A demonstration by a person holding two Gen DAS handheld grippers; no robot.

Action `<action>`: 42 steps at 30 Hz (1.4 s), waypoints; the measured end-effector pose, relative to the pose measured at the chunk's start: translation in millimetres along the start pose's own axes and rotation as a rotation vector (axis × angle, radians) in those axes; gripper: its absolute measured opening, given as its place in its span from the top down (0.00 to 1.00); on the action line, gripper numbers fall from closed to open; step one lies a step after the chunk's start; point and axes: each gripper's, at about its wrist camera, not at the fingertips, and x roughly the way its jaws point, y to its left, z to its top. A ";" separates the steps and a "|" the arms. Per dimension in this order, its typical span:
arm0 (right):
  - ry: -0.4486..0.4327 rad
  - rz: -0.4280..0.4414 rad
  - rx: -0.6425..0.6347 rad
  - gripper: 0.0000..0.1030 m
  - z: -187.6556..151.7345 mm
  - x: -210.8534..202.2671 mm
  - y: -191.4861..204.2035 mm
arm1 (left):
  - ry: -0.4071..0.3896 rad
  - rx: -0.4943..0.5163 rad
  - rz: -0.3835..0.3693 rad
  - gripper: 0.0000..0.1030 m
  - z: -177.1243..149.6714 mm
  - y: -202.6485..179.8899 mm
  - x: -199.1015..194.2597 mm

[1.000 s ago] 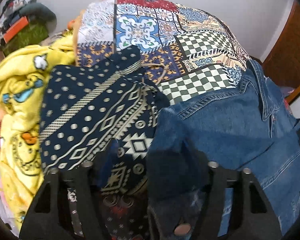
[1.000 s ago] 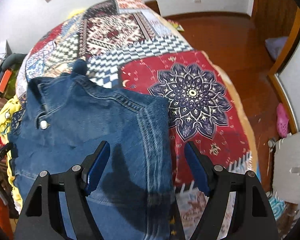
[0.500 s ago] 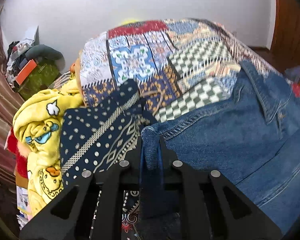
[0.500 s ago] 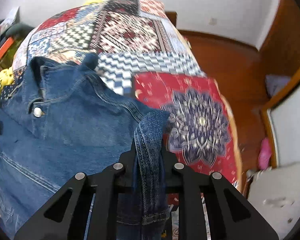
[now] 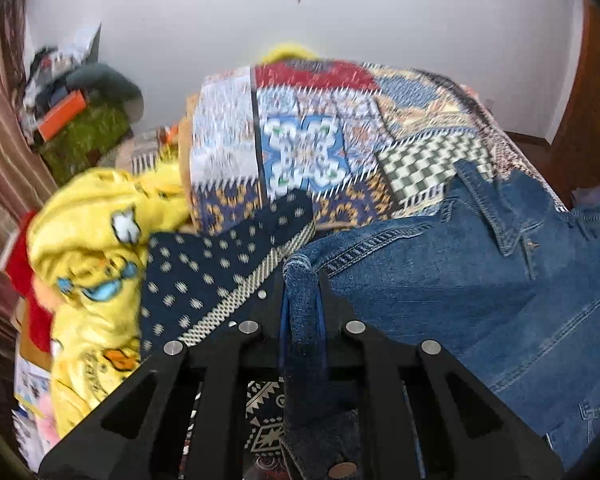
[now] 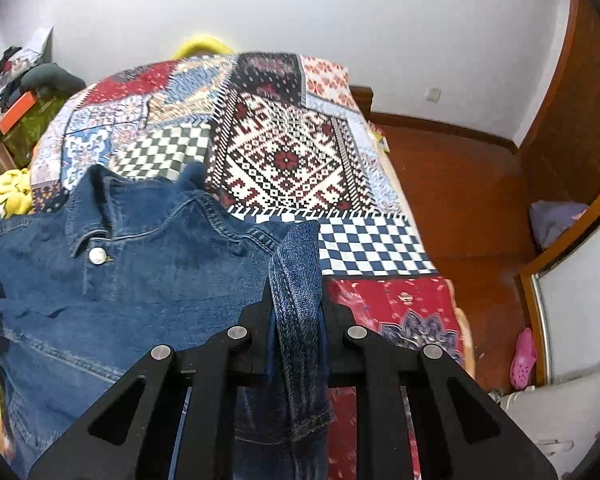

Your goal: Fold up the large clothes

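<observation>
Left wrist view: the left tongs (image 5: 300, 300) are pinching a fold of the blue denim jacket (image 5: 460, 288) between their tips, squeezed close around it. The rest of the jacket is spreading out to the right on the bed, with its collar (image 5: 496, 208) pointing toward the far end. The bed is wearing a patchwork bedspread (image 5: 312, 148) with many colors. Just left of the jacket, a dark blue patterned cloth (image 5: 212, 280) is lying, and a yellow cartoon blanket (image 5: 88, 248) is bunching up beside it. The picture is a bit blurry.

Right wrist view: the right tongs (image 6: 296, 312) are also squeezing a fold of the denim jacket (image 6: 120, 280), and the fold is sticking up between the tips. The jacket is lying to the left on the patchwork bedspread (image 6: 288, 160), and its silver button (image 6: 97, 255) is showing near the collar. On the wooden floor (image 6: 460, 184) to the right, a pink shoe (image 6: 523, 354) is sitting.
</observation>
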 end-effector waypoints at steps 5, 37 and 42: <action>0.067 -0.006 0.035 0.86 -14.0 39.0 -9.5 | 0.033 -0.014 0.001 0.85 -11.6 4.3 33.3; -0.252 0.027 -0.113 0.25 -97.5 -172.6 42.6 | -0.189 0.107 -0.095 0.20 -76.6 -14.5 -176.4; -0.270 0.025 -0.105 0.18 -121.2 -191.5 46.4 | -0.160 0.078 -0.161 0.16 -109.1 -5.7 -194.3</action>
